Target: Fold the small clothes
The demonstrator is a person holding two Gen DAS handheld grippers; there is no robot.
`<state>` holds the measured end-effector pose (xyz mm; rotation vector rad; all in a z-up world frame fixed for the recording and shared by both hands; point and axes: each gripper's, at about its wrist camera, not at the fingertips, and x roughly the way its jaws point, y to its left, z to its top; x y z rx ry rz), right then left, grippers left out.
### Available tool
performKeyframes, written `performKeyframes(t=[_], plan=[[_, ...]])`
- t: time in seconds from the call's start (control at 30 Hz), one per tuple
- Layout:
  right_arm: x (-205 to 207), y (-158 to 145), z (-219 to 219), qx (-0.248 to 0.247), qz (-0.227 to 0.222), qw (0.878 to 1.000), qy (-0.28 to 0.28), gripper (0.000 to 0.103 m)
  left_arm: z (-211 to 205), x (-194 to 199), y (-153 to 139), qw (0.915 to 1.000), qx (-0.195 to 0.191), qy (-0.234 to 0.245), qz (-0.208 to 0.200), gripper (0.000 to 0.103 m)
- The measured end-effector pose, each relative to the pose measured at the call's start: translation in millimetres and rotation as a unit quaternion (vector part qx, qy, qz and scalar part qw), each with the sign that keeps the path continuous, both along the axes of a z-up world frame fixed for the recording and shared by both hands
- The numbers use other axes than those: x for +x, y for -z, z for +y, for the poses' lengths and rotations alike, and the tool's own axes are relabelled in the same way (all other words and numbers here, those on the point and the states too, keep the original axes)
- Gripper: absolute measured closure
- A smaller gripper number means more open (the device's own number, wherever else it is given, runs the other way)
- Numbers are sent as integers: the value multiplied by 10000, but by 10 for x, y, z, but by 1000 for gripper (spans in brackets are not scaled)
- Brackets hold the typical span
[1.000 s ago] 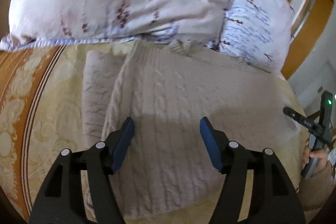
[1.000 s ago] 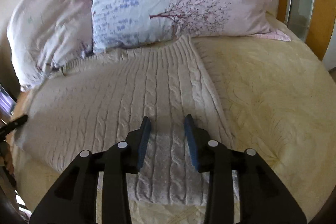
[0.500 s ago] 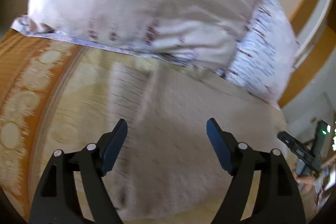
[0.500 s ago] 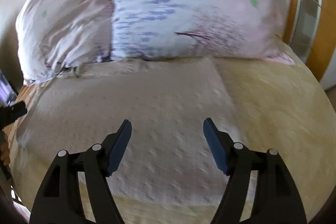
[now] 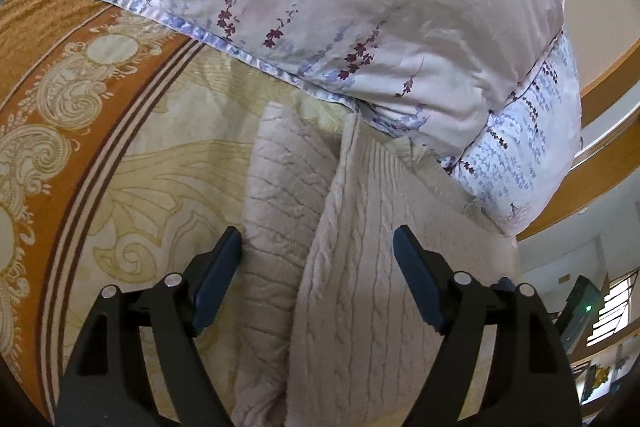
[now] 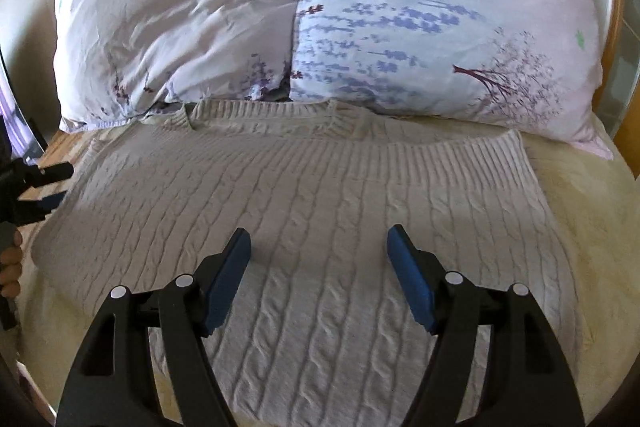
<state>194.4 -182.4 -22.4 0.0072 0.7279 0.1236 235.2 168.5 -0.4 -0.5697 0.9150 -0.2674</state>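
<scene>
A cream cable-knit sweater (image 6: 320, 195) lies flat on the bed, its collar against the pillows. In the left wrist view the sweater (image 5: 360, 267) shows its left side, with a sleeve (image 5: 280, 195) lying beside the body. My left gripper (image 5: 318, 259) is open and empty, above the sleeve and the body's left edge. My right gripper (image 6: 319, 255) is open and empty, above the middle of the sweater. The left gripper also shows at the left edge of the right wrist view (image 6: 36, 187).
Two floral pillows (image 6: 180, 15) (image 6: 440, 19) stand at the head of the bed, right behind the collar. The bedspread (image 5: 140, 167) is cream with an orange patterned border (image 5: 40, 75) at the left. A wooden headboard (image 5: 600, 163) curves at the right.
Both grippers have opened wider. The left one has moved left toward the sleeve; the right one has moved left to the sweater's middle.
</scene>
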Motion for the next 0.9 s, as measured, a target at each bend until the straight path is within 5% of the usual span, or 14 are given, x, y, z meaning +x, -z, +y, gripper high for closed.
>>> performKeyframes(t=[0.3,0.63,0.9], plan=[[59,86,80,-336,62,9993,139,26,-66,60,22,9998,-168,-67,73,38],[72,94,88,-337,44,9993,161,25,-131,125,107,9980,-534,-92,311,76],[79,94,75,-281,57,9995,138,25,-371,134,-282,9937,-1088,209,-161,81]])
